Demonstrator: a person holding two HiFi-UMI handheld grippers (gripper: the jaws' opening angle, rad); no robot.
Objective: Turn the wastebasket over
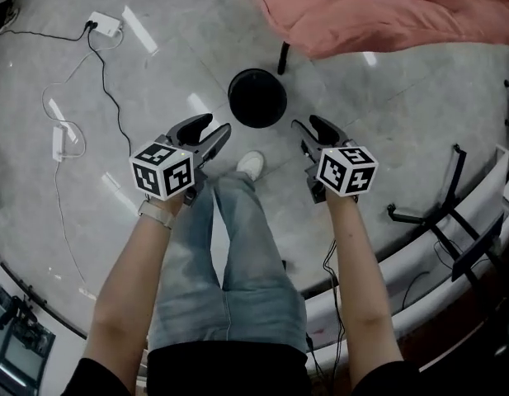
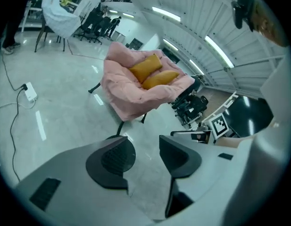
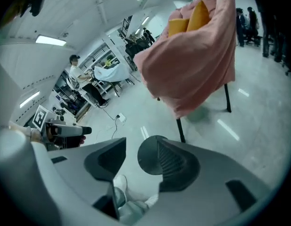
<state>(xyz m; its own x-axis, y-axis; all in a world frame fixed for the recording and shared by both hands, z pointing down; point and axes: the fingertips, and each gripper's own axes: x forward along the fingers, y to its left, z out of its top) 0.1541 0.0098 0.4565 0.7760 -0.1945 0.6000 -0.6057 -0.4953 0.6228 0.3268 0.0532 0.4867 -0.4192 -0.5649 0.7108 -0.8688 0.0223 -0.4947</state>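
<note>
A: In the head view, where is the round black plastic wastebasket (image 1: pixel 257 98)?

B: It stands on the grey polished floor (image 1: pixel 180 56), ahead of the person's white shoe (image 1: pixel 251 165) and near a black leg of the chair draped in pink cloth (image 1: pixel 378 11). The 2 grippers hang on either side, both apart from it.

A: And the jaws?

B: The left gripper (image 1: pixel 219 123) and the right gripper (image 1: pixel 304 122) both have their jaws apart, holding nothing. A white power strip (image 1: pixel 104 25) lies far left with a black cable (image 1: pixel 114 97).

A: What does the left gripper view show?

B: The left gripper (image 2: pixel 146 147) has spread jaws with bare floor in the gap. The wastebasket (image 2: pixel 130 150) peeks out beside the left jaw, beyond it. The pink-draped chair (image 2: pixel 131 98) carries 2 orange cushions (image 2: pixel 152 74), and the power strip (image 2: pixel 30 92) lies at left.

A: And the right gripper view?

B: The right gripper (image 3: pixel 138 149) is open too. The wastebasket (image 3: pixel 147 154) shows in the gap, down on the floor and untouched. The shoe (image 3: pixel 120 185) sits below, and the pink chair (image 3: pixel 192 60) rises behind.
</note>
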